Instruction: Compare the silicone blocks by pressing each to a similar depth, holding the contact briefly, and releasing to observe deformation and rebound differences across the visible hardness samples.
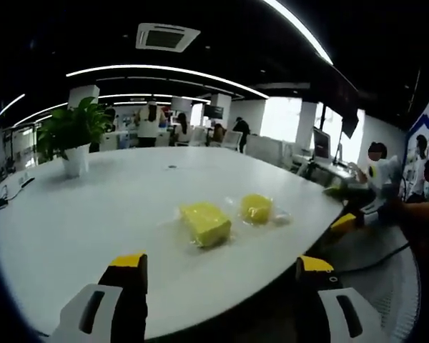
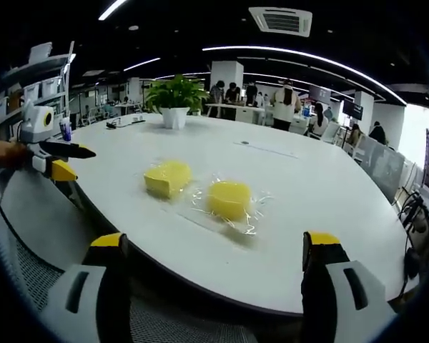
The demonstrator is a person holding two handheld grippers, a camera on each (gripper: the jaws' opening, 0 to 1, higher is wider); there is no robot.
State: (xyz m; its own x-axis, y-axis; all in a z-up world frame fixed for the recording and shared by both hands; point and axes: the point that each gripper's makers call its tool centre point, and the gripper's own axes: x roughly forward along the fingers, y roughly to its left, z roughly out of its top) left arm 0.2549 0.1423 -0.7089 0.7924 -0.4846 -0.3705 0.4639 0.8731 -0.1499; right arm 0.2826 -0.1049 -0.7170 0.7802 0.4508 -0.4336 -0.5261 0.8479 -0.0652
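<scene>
Two yellow silicone blocks lie on clear film on a white round table [image 1: 93,214]. In the left gripper view the squarish block [image 1: 206,223] sits left of the rounder block [image 1: 257,208], and my left gripper [image 1: 222,263] stands open at the table's near edge, short of both. My right gripper [image 1: 343,207] shows at the right beyond the table edge. From the right gripper view the squarish block [image 2: 167,178] and rounder block [image 2: 229,199] lie ahead of my open right gripper [image 2: 214,240], untouched. My left gripper [image 2: 71,161] hovers at the left, jaws apart.
A potted plant [image 1: 75,136] [image 2: 175,96] stands at the table's far side. A cable and small items [image 1: 11,191] lie near the table's left rim. A mesh chair seat [image 2: 28,250] is below the table edge. Several people stand by desks in the background.
</scene>
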